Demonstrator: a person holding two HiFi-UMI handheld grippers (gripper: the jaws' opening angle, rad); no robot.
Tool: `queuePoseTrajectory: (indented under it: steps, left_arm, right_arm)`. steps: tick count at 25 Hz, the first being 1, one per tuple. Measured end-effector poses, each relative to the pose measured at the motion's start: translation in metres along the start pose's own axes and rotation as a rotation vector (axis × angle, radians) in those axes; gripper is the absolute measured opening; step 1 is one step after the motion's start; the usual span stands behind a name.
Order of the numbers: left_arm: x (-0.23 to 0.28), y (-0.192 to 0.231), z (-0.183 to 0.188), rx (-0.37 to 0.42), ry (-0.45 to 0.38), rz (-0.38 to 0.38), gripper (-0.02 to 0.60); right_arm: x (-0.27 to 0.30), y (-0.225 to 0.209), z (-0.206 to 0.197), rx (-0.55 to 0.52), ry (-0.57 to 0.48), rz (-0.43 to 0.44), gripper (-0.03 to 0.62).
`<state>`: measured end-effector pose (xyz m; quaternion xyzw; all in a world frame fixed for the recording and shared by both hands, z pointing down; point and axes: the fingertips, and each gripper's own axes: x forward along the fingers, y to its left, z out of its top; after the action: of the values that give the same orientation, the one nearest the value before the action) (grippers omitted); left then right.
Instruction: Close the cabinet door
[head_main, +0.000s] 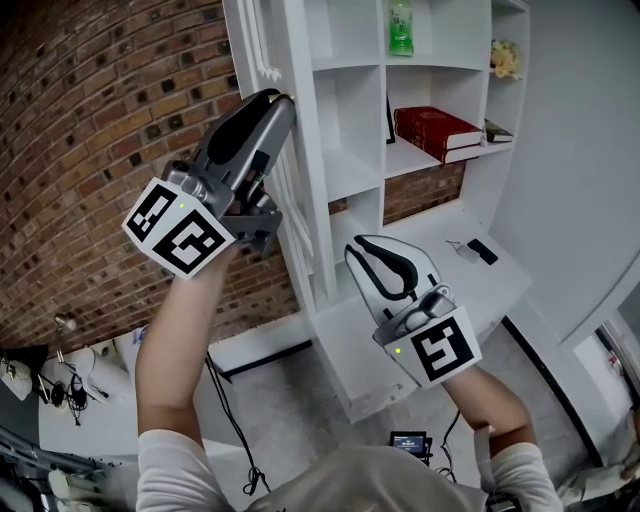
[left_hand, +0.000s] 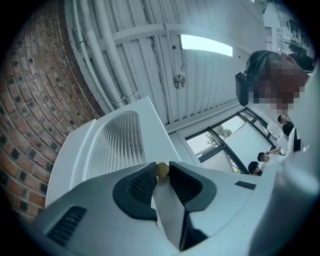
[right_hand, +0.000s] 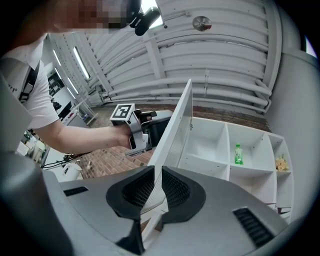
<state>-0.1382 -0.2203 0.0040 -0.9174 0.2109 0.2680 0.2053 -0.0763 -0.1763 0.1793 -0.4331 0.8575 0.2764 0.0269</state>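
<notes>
left tool (head_main: 278, 98) clenched on small yellow knob (left_hand: 162, 170) of cabinet door (head_main: 300, 150) | right tool (head_main: 362, 245) jaws drawn to thin slit, door's edge showing in it, contact unclear | door stands open, swung out from white shelf cabinet (head_main: 350, 170), brick wall (head_main: 100, 100) beside

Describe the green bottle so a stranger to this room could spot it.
Find the white cabinet against the brick wall. The green bottle stands upright, alone, in its top row's middle compartment. Nothing else there is green; the red book lies one shelf below.
</notes>
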Motion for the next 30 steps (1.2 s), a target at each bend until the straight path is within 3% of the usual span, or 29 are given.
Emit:
queuePoseTrajectory:
  steps: [17, 30]
  left_arm:
    - [0.006, -0.005, -0.004, 0.002, 0.042, -0.033, 0.083]
    - [0.041, -0.020, -0.025, 0.028, 0.088, -0.014, 0.083]
  right_arm:
    - [0.015, 0.017, -0.019, -0.017, 0.051, -0.128, 0.046]
    - [-0.004, -0.020, -0.034, -0.019, 0.027, -0.188, 0.046]
